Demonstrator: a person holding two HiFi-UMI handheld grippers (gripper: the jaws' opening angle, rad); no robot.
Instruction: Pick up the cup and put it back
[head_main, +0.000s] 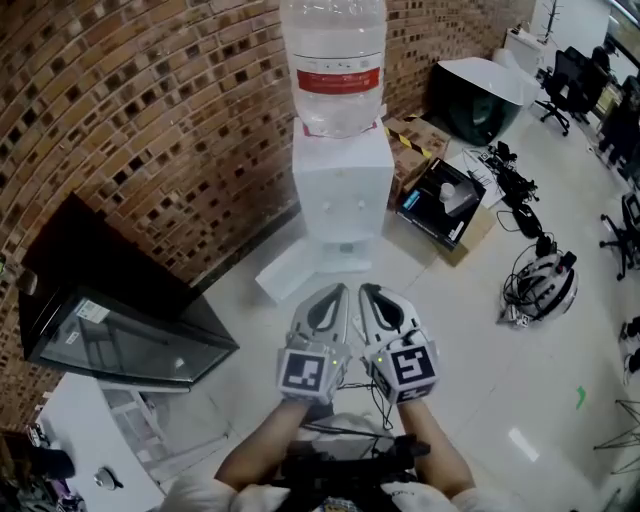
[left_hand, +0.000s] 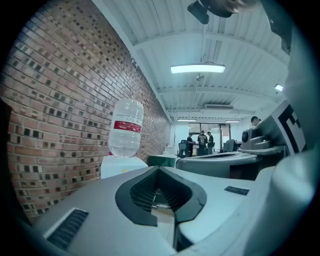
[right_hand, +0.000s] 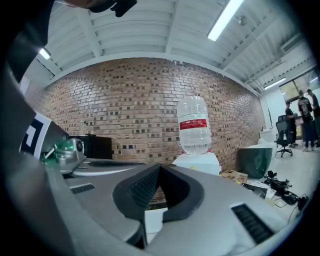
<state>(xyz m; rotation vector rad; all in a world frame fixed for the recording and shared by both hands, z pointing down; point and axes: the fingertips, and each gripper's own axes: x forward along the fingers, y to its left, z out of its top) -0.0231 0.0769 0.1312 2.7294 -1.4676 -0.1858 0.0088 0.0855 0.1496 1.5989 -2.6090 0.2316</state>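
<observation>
Brick wall stands behind a white water dispenser with a big bottle on top. Both claws are held side by side, pointing at it. The left gripper is pinched closed on nothing, and so is the right gripper. Where the cup is, I cannot tell.

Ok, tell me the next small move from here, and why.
Probably ease the right tool forward toward the water dispenser. It and the left tool are both shut, empty and side by side, held short of the dispenser. No cup shows clearly in any view, so closing in on the dispenser's front seems the sensible start.
</observation>
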